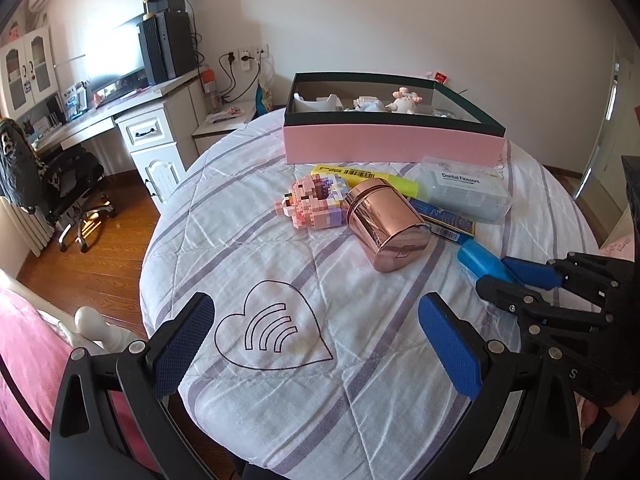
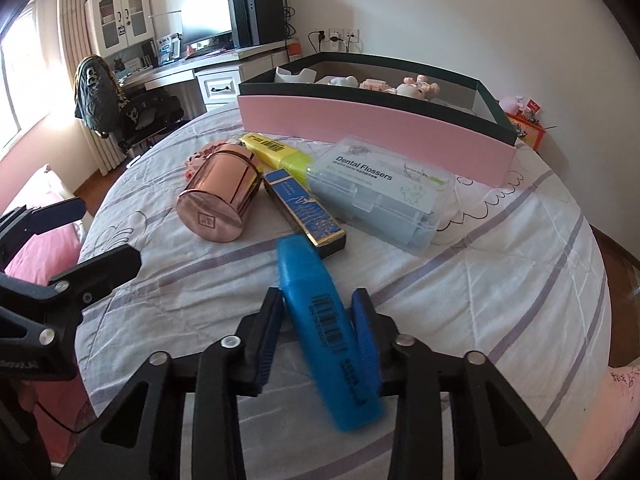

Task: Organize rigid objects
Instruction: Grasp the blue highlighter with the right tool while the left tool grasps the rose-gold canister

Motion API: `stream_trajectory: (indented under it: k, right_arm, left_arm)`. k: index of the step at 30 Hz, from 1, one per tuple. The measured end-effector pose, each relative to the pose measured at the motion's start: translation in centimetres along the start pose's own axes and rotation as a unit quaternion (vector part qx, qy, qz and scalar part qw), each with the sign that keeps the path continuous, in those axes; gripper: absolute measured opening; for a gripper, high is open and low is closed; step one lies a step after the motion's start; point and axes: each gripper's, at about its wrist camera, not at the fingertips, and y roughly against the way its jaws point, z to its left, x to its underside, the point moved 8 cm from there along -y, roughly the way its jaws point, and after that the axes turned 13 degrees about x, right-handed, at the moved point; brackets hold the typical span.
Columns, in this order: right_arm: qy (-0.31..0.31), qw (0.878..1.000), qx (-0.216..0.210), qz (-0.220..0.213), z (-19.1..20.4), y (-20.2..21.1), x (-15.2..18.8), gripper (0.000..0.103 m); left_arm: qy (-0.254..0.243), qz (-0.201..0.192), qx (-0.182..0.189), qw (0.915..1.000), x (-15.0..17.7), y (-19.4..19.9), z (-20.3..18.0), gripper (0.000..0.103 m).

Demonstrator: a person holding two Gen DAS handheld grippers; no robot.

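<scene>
Box (image 1: 390,142) already has a few toys; rt gripper (image 2: 320,320) clamped on blue marker (image 2: 328,328), lt gripper (image 1: 316,344) wide open w/ nothing, can (image 1: 384,224), flossers (image 2: 380,196) etc. still out.

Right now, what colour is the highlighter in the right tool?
Blue, with a black barcode: the highlighter shows best in the right wrist view.

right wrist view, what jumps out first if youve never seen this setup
The bright blue highlighter clamped between the right gripper pads fills the near centre of the view. Just beyond it a shiny rose-gold canister lies on its side on the striped quilt, beside a clear dental flossers box. Behind them stands a long pink box with small figurines inside.
</scene>
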Motion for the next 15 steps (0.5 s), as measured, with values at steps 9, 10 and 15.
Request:
stream_trajectory:
  k: [9,10,15]
  right_arm:
    - [-0.044,0.999,0.028,-0.004,-4.1,1.6,2.1,0.027]
    - [-0.051,0.998,0.036,0.0,-4.9,1.2,2.1,0.027]
    - [-0.068,0.997,0.035,0.0,-6.4,0.4,1.7,0.027]
  left_arm:
    - [-0.004,0.015,-0.007,0.9998,-2.6,-3.9,-2.1,0.103]
    - [-0.001,0.018,-0.011,0.9998,-3.0,-4.8,-2.2,0.103]
    - [0.019,0.039,-0.048,0.9979,-3.8,-7.9,-0.9,0.103]
